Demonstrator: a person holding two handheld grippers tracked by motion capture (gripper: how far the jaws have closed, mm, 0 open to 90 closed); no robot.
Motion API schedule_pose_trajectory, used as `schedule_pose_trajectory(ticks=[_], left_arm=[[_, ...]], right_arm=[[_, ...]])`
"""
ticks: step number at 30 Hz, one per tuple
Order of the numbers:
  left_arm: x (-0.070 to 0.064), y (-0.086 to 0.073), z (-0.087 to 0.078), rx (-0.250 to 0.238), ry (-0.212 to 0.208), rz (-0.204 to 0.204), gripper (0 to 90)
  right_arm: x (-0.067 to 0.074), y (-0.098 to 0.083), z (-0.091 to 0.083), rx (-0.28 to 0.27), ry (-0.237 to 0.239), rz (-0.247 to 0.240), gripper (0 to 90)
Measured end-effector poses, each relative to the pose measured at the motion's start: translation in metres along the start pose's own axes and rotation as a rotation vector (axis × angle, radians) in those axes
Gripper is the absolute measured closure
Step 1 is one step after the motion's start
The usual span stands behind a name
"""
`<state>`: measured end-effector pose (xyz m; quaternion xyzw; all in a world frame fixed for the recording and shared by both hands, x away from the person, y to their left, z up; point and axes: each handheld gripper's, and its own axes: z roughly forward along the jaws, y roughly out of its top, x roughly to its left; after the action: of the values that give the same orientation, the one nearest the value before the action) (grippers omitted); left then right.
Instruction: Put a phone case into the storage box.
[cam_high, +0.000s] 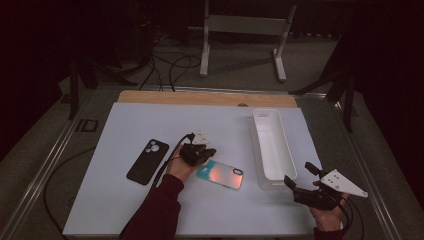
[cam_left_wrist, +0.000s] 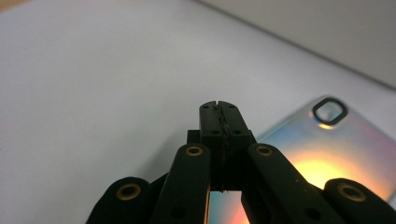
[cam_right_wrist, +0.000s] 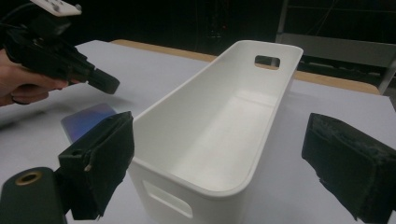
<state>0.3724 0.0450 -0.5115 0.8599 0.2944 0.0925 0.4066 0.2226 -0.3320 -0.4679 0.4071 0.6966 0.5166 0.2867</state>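
Observation:
An iridescent phone case (cam_high: 220, 174) lies flat on the white mat, camera hole toward the right. My left gripper (cam_high: 207, 152) hovers at the case's left end; in the left gripper view its jaws (cam_left_wrist: 219, 109) are pressed together with nothing between them, and the case (cam_left_wrist: 327, 154) lies just beyond. A black phone case (cam_high: 148, 161) lies to the left of that hand. My right gripper (cam_high: 301, 175) is open near the front end of the long white bin (cam_high: 272, 147). In the right gripper view its pads (cam_right_wrist: 98, 163) stand wide on either side of the bin's near end (cam_right_wrist: 219, 121).
The bin is hollow with a handle slot in each end wall. The white mat (cam_high: 125, 200) covers a wooden table whose back edge (cam_high: 200, 97) shows. Cables and a metal stand (cam_high: 240, 30) are on the floor beyond the table.

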Motion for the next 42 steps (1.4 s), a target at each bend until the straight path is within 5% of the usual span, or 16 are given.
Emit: schedule_pose_trajectory(ticks=[12,21,28,42], left_arm=[[0.009,-0.008,0.008,0.097,0.007,0.006,90.0],[0.008,-0.007,0.003,0.126,0.038,0.02,90.0],[0.013,-0.009,0.008,0.111,0.018,0.001,90.0],[-0.002,-0.021,-0.006,0.164,0.036,0.052,90.0]], right_arm=[[0.0,0.0,0.0,0.001,0.0,0.002,9.5],[0.0,-0.001,-0.001,-0.001,-0.001,0.002,9.4],[0.001,-0.001,0.0,0.002,0.001,0.001,9.5],[0.0,-0.001,-0.002,-0.003,-0.004,0.005,9.5]])
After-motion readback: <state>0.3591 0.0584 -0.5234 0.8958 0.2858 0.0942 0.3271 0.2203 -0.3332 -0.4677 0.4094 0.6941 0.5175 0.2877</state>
